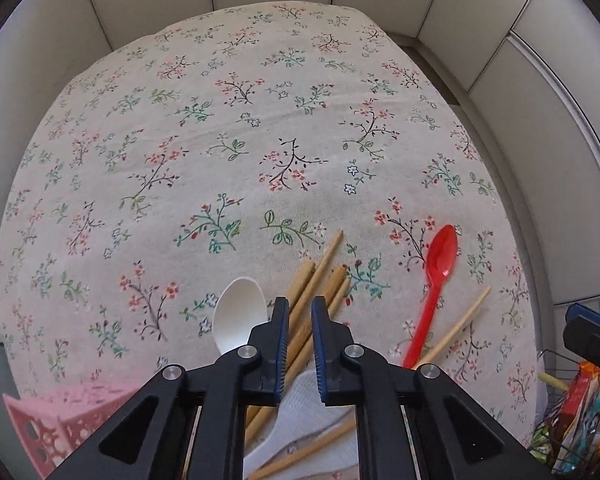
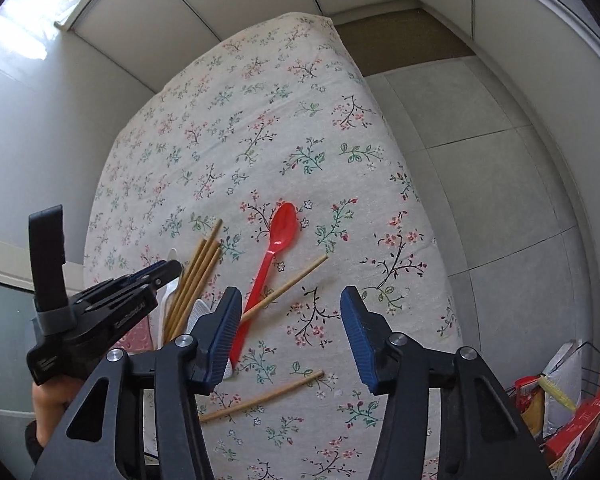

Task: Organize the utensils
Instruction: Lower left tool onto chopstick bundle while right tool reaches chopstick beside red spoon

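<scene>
A bundle of bamboo chopsticks point(image 1: 320, 276) point(image 2: 200, 268) lies on the floral tablecloth point(image 1: 260, 140), with a white spoon point(image 1: 236, 312) to its left. My left gripper point(image 1: 300, 304) point(image 2: 168, 270) points steeply down over the bundle, its jaws drawn narrow on a chopstick that runs between the pads. A red plastic spoon point(image 1: 440, 264) point(image 2: 278, 236) lies to the right, beside a single chopstick point(image 1: 460, 320) point(image 2: 292, 284). My right gripper point(image 2: 291, 294) hovers open at about half width, the red spoon's handle by its left finger. Another chopstick point(image 2: 268, 396) lies nearer.
A pink perforated basket point(image 1: 52, 412) stands at the near left. White textured paper point(image 1: 312, 400) lies under the chopsticks' near ends. A wire basket of packets point(image 2: 572, 400) stands off the table's right edge. A hand point(image 2: 48, 400) holds the left gripper. Tiled floor surrounds the table.
</scene>
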Available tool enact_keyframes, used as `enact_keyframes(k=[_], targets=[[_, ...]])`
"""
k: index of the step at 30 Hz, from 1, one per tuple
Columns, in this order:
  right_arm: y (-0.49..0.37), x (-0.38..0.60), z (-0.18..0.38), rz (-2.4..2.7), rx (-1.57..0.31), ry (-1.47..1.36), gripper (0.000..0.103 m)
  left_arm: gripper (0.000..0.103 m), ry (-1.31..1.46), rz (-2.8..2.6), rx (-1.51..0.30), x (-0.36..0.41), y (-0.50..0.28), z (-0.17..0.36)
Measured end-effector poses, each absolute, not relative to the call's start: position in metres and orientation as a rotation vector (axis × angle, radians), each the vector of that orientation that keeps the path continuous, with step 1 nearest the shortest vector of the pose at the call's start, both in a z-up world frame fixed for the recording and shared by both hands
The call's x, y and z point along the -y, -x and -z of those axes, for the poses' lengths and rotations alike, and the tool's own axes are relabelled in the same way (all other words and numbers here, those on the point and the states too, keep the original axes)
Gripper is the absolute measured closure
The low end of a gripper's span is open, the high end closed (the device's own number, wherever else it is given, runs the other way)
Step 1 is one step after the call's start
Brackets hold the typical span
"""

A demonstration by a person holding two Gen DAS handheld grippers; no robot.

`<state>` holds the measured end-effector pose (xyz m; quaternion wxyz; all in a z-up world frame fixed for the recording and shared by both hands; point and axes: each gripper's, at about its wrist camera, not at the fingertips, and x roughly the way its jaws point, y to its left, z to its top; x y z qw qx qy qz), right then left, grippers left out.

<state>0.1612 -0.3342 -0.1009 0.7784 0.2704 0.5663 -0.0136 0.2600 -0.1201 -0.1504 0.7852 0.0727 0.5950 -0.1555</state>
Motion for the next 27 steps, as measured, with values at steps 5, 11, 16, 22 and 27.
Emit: enact_keyframes(k=[5, 11, 16, 22, 27], targets=[[-0.17, 0.342, 0.114, 0.024, -1.248, -0.627, 0.052, 0.094, -0.186, 0.331, -1.287, 0.123, -0.273, 0.165], [-0.175, 0.342, 0.122, 0.029, -1.27, -0.616, 0.052, 0.095, -0.193, 0.349, -1.298, 0.126, -0.282, 0.17], [-0.175, 0.343, 0.128, 0.035, -1.287, -0.624, 0.052, 0.095, -0.187, 0.379, -1.354, 0.127, -0.285, 0.173], [-0.175, 0.345, 0.135, 0.056, -1.305, -0.619, 0.052, 0.09, -0.255, 0.328, -1.336, 0.137, -0.292, 0.181], [-0.177, 0.346, 0.143, 0.059, -1.325, -0.631, 0.052, 0.09, -0.263, 0.312, -1.324, 0.143, -0.299, 0.185]])
